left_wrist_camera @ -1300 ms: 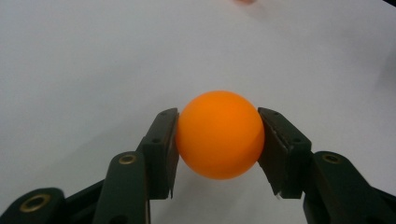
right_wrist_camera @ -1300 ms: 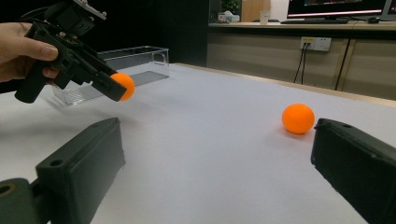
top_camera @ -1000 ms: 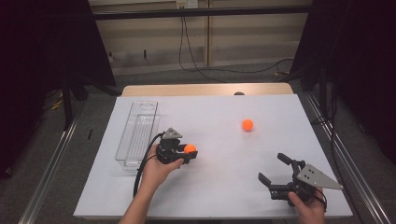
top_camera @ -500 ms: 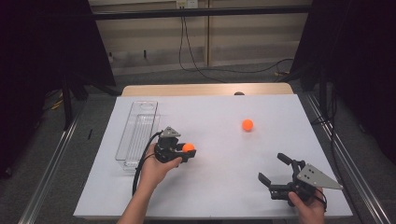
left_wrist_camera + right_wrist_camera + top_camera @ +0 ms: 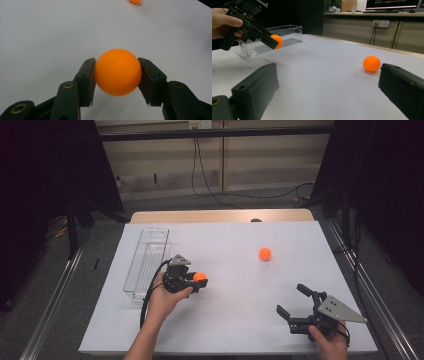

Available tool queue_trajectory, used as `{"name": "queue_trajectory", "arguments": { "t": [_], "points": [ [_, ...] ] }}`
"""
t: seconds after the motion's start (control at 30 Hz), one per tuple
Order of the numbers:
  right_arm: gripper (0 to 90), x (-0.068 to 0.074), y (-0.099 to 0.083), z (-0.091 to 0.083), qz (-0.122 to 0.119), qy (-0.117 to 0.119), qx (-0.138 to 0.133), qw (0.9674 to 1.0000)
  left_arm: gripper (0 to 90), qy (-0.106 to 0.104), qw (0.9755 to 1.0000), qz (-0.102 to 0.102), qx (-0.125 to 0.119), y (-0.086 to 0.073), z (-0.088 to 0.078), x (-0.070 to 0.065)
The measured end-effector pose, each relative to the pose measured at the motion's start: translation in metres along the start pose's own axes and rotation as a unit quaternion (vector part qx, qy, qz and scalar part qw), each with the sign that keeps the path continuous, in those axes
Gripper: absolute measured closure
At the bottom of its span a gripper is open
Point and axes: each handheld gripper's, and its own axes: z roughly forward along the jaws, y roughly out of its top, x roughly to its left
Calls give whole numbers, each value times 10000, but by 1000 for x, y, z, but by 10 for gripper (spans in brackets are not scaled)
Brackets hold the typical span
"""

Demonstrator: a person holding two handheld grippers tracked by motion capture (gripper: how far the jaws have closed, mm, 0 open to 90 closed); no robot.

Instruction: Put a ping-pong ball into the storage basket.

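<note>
My left gripper is shut on an orange ball, held just above the white table near its left-centre. Up close, both pads press the ball's sides. From the right gripper view the held ball hangs in front of the clear bin. A second orange ball lies loose on the table right of centre; it also lies at the far edge in the left gripper view and ahead of the right jaws. My right gripper rests open near the front right, with nothing between its jaws.
A long clear plastic bin stands along the table's left side, just left of my left hand. The white tabletop spreads between the two grippers. Metal rails run along both sides of the table.
</note>
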Motion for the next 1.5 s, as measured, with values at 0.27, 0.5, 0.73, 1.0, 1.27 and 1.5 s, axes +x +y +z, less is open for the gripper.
{"name": "queue_trajectory", "arguments": {
  "t": [0.27, 0.5, 0.73, 1.0, 1.27, 1.5],
  "points": [
    [21, 0, 0, 0, 2, -4, -2, 10000, 509, 40, 10000, 12, 11, 2, -2, 1],
    [21, 0, 0, 0, -8, -7, -9, 10000, 508, 8, 10000, -25, -12, 3, -6, 3],
    [21, 0, 0, 0, -9, 0, -10, 10000, 509, 53, 10000, -52, -26, 3, -10, 7],
    [21, 0, 0, 0, -13, -10, -6, 10000, 509, 84, 9999, -100, -75, 4, -14, 10],
    [21, 0, 0, 0, -6, -12, -6, 10000, 509, 96, 9998, -132, -97, 5, -19, 13],
    [21, 0, 0, 0, -3, -14, -7, 10000, 509, 120, 9998, -160, -94, 5, -21, 14]
  ]
}}
